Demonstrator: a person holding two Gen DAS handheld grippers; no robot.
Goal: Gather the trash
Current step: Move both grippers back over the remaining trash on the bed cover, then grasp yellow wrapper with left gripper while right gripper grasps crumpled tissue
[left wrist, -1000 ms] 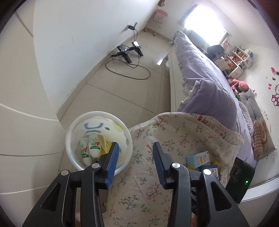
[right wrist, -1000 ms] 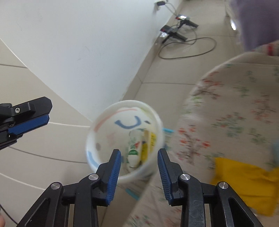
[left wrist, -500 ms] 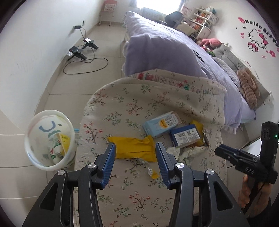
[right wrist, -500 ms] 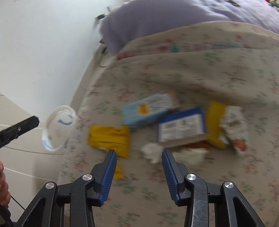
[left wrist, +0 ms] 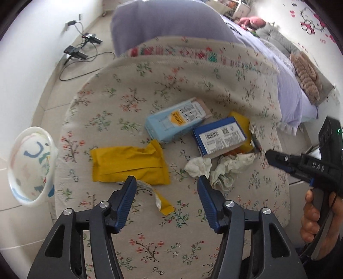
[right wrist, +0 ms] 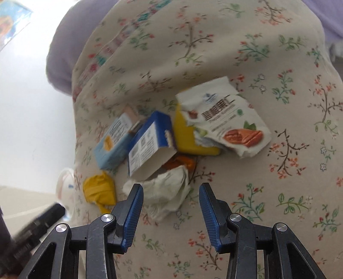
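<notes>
Trash lies on a floral bedcover (left wrist: 133, 100): a yellow wrapper (left wrist: 126, 165), a light blue box (left wrist: 173, 123), a dark blue box (left wrist: 218, 137), crumpled white tissue (left wrist: 227, 167) and a small torn strip (left wrist: 160, 200). My left gripper (left wrist: 166, 184) is open and empty just in front of the yellow wrapper. My right gripper (right wrist: 170, 191) is open and empty, with the tissue (right wrist: 165, 191) lying between its fingertips. A torn white nut packet (right wrist: 223, 115) lies over a yellow pack (right wrist: 186, 137). The white bin (left wrist: 30, 165) stands at the bed's left edge.
A purple duvet (left wrist: 171, 19) lies beyond the floral cover. Cables and black stands (left wrist: 79, 49) sit on the tiled floor by the white wall. The right gripper and the hand holding it (left wrist: 308, 169) show at the right of the left wrist view.
Both grippers have swung away from the white bin and come over the bed. The right one has dropped low, close to the crumpled tissue. Both stay open.
</notes>
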